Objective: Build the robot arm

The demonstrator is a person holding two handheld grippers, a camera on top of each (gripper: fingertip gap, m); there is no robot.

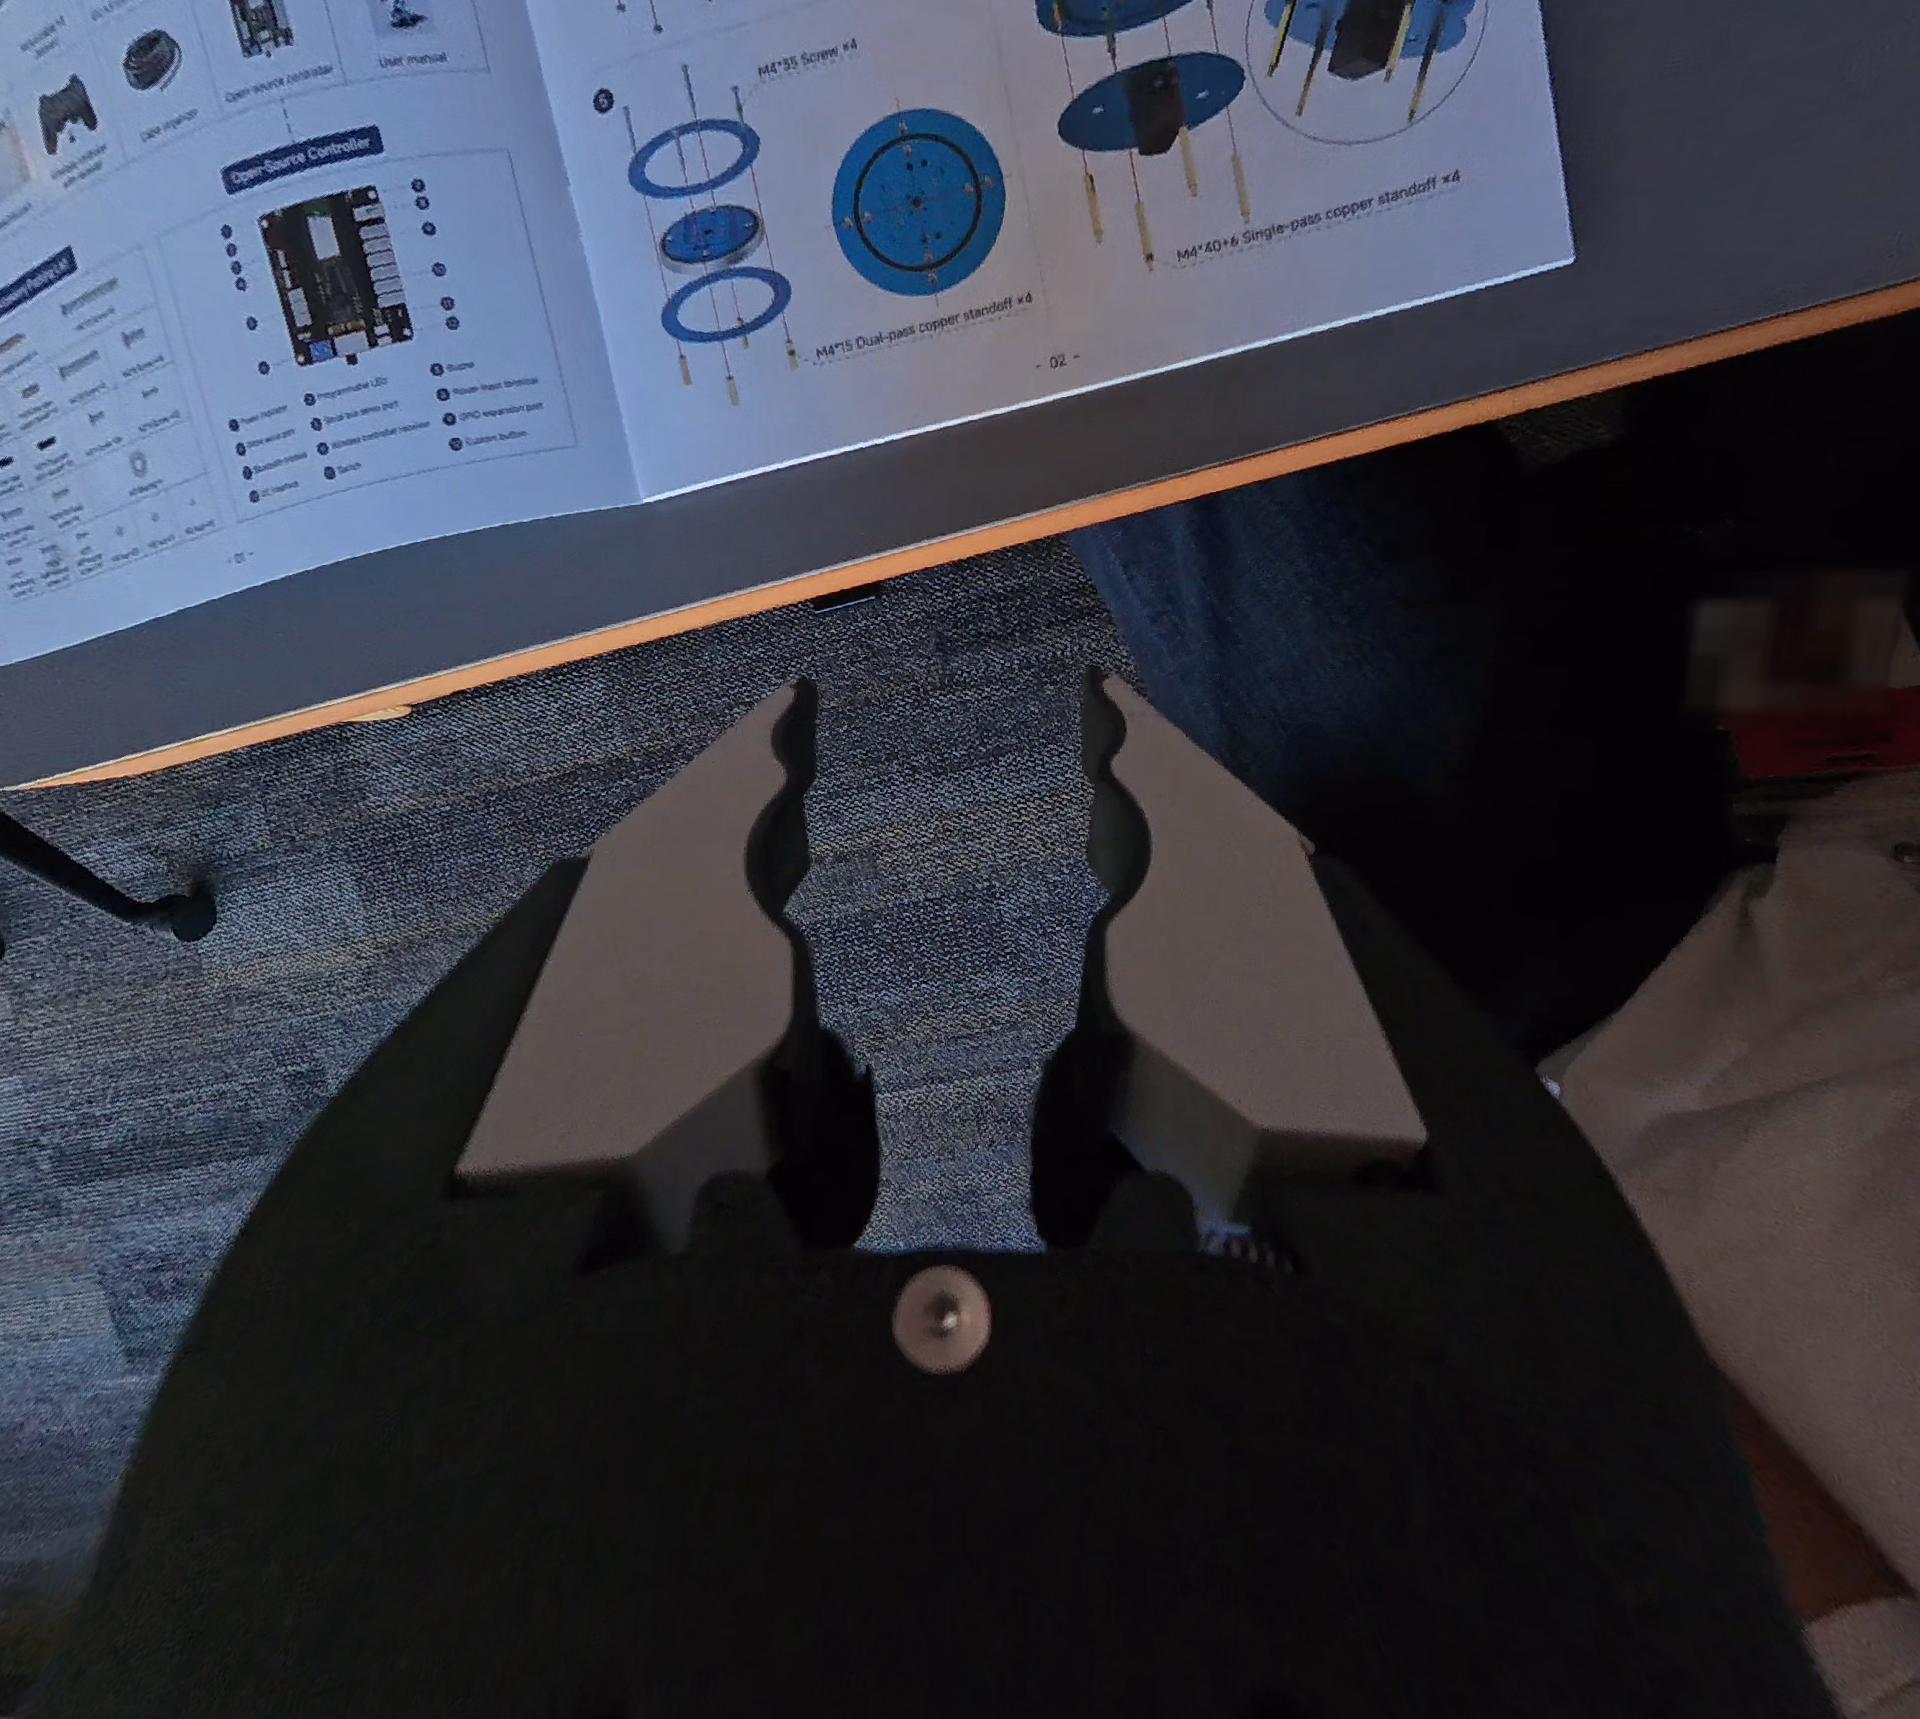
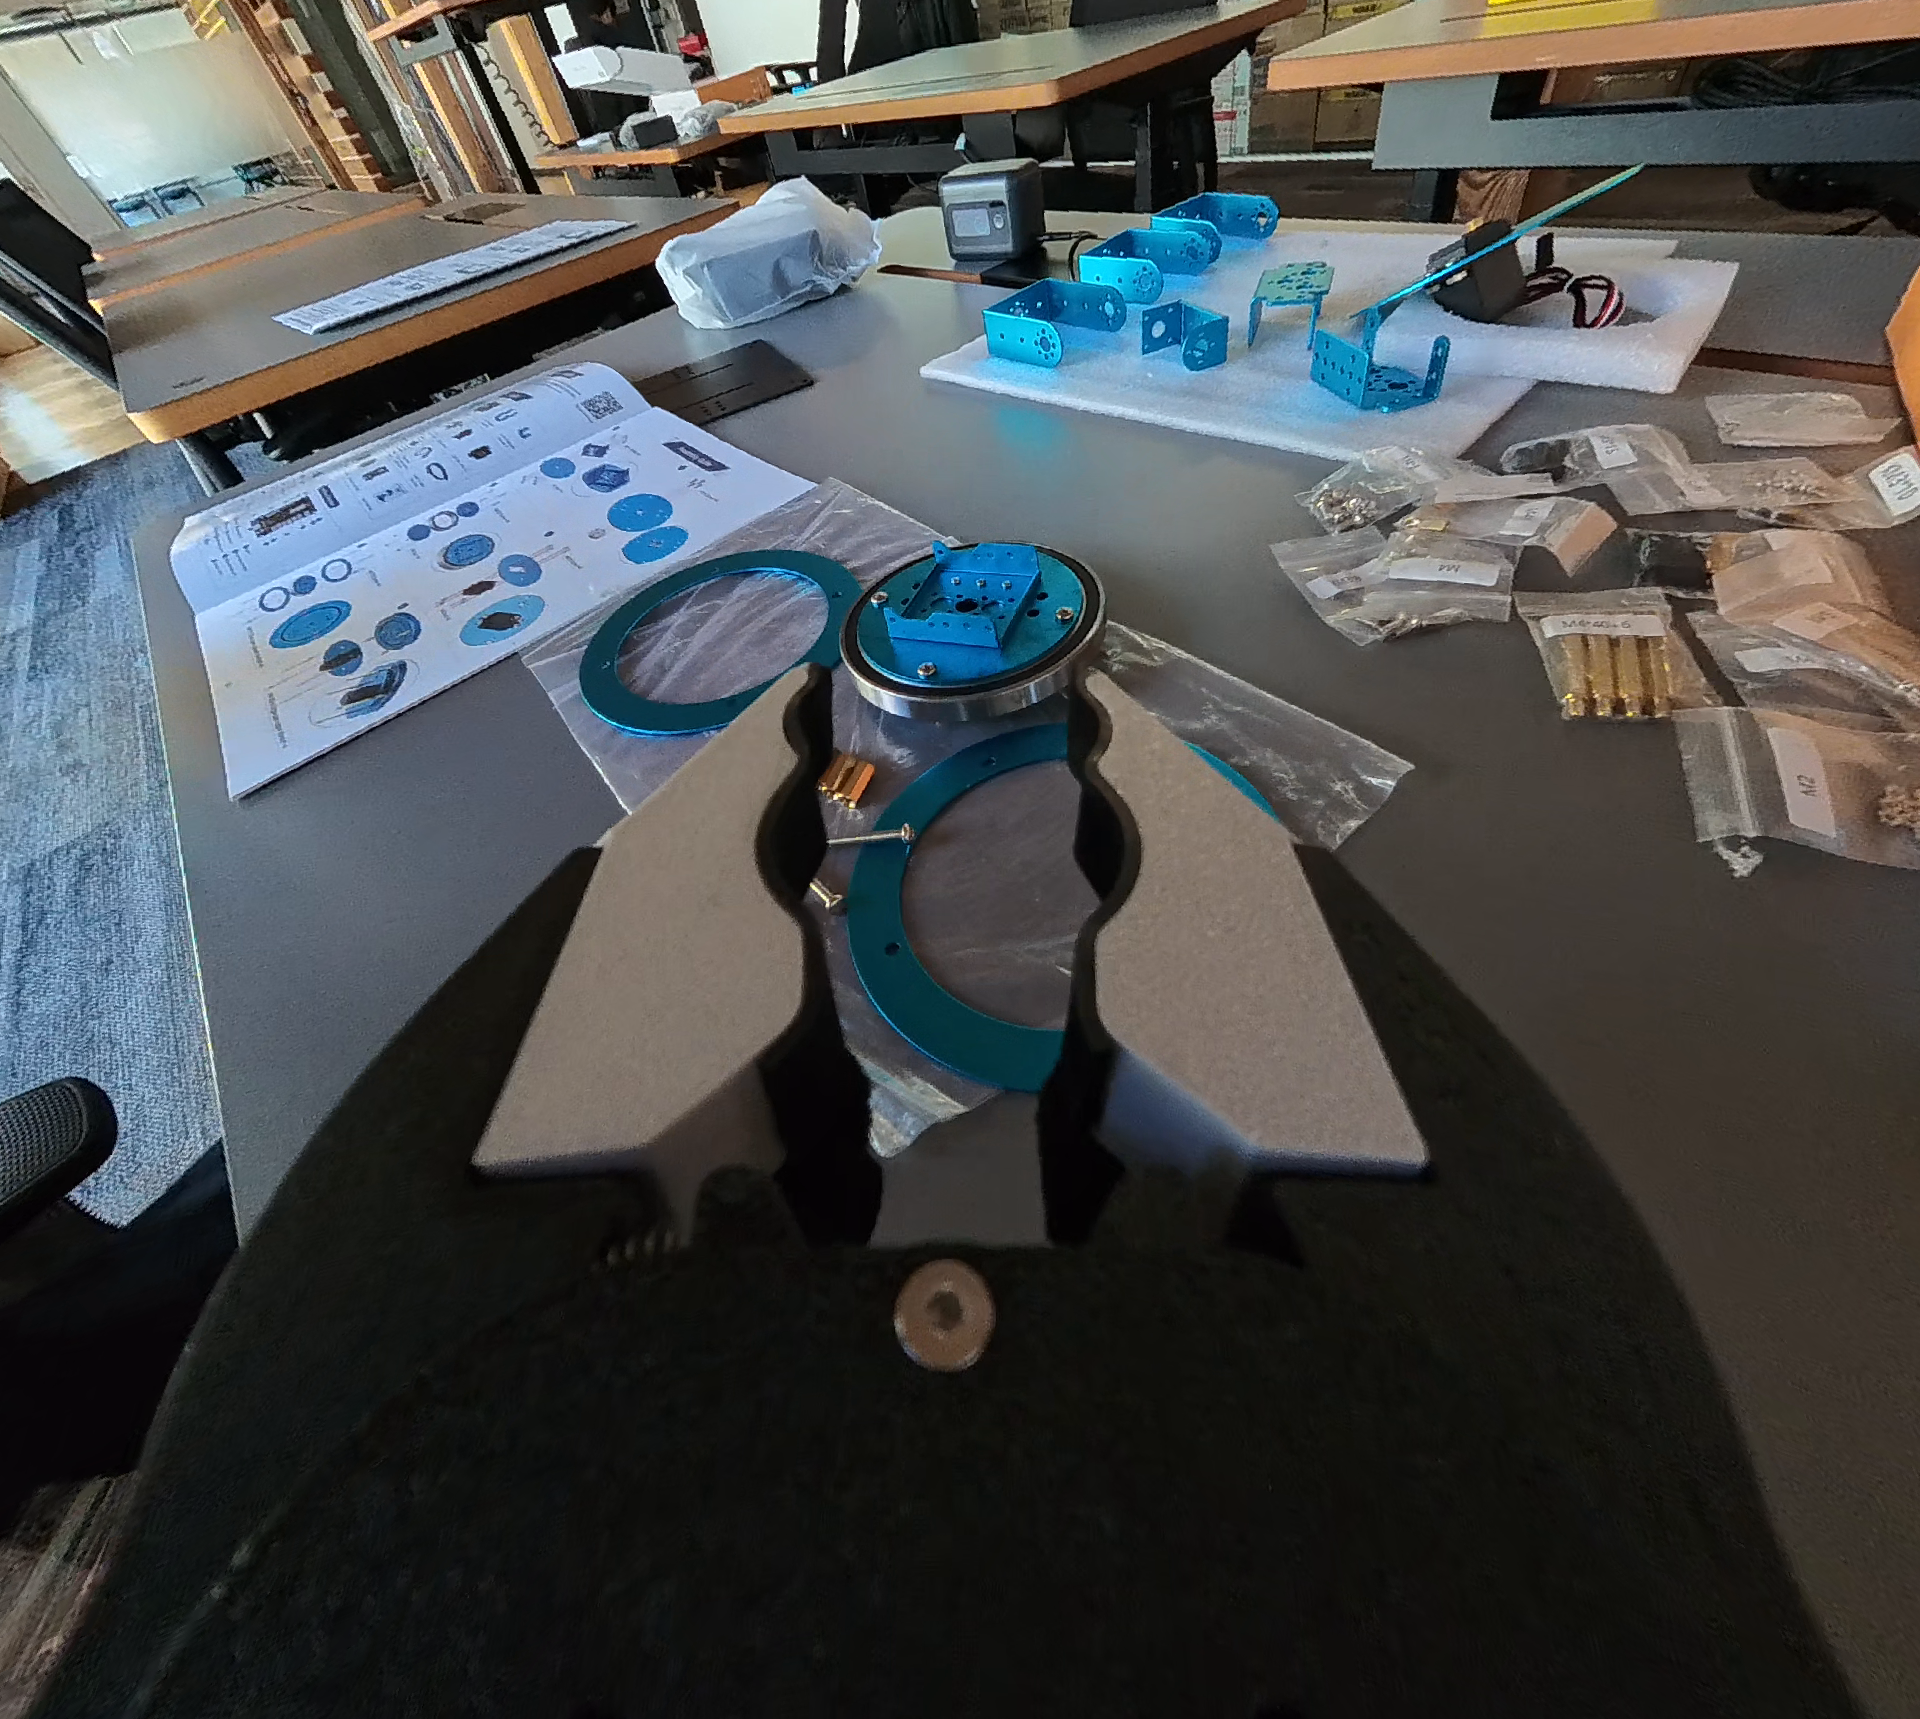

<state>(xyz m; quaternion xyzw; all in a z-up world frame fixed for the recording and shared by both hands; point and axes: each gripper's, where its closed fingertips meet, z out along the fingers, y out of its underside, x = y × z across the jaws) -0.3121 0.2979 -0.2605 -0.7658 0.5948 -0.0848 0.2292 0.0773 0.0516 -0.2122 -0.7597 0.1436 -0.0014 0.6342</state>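
Both my tongs gape empty: left gripper (image 1: pixel 945 703) off the table edge (image 1: pixel 1039 526), booklet (image 1: pixel 935 111) at 12 o'clock; right gripper (image 2: pixel 945 693) above a blue ring (image 2: pixel 883 973)

Left gripper (image 1: pixel 940 703): jaws parted, nothing between them, pitched downward; right gripper (image 2: pixel 943 695): jaws likewise parted, empty, angled forward and down.

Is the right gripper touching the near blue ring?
Apart. The right wrist view shows the right gripper open and raised above the near blue ring, which lies flat below.
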